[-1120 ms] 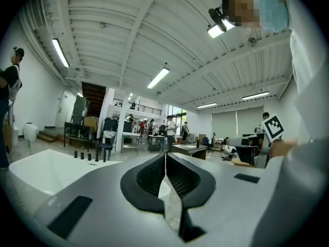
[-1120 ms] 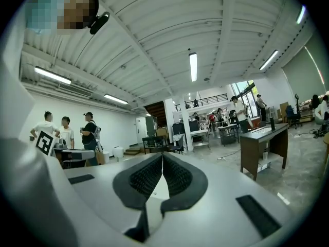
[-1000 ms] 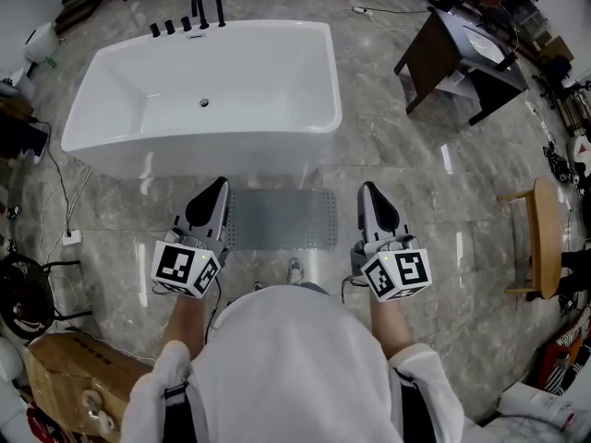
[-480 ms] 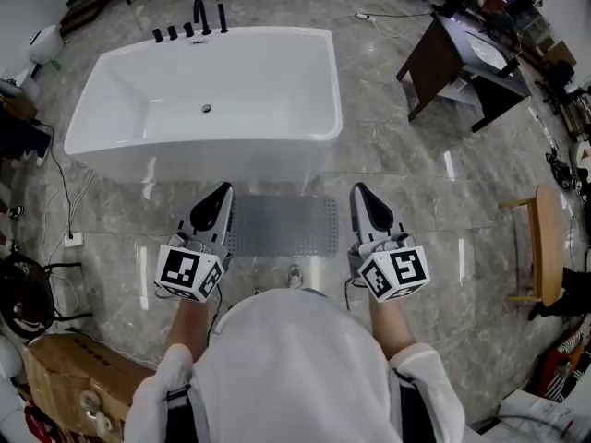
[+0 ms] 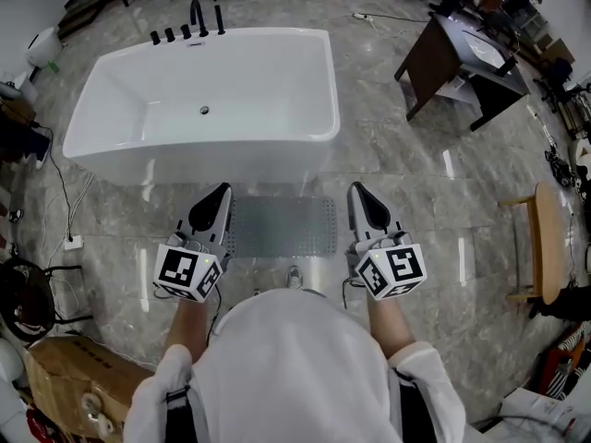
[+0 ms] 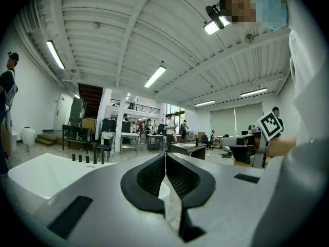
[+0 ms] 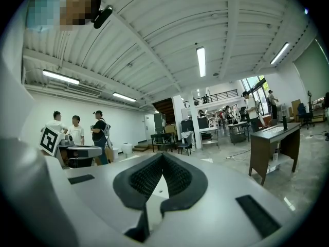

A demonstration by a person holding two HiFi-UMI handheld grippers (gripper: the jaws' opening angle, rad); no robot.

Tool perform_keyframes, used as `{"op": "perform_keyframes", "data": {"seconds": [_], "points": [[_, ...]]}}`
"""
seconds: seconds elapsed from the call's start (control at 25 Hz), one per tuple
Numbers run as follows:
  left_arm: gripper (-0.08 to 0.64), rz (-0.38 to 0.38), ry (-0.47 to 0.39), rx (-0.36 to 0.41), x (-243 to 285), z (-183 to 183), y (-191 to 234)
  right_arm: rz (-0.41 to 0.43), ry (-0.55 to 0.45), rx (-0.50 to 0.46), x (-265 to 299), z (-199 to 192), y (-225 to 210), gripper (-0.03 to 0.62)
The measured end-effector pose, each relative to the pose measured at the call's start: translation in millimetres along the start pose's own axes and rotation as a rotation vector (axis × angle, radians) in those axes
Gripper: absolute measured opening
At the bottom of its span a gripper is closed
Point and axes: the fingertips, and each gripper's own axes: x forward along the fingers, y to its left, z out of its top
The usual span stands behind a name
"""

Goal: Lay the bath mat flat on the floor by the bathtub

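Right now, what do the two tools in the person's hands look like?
The left gripper and right gripper match: grey bodies tapering to black ribbed pads, each with a white cube of black square markers. The sleeves are white.

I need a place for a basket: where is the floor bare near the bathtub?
Bare floor lies between the bathtub and the dark desk, and between the bath mat and the wooden stool. The left side is crowded: cables, cardboard box.
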Motion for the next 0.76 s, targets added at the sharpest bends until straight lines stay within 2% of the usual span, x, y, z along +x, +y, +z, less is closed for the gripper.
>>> {"op": "perform_keyframes", "data": {"seconds": [0.76], "points": [[0.034,-0.011,0.016,0.004,2.4,-4.7,-4.2,-0.027,0.026,0.000,-3.4,-9.9,-5.5,0.031]]}}
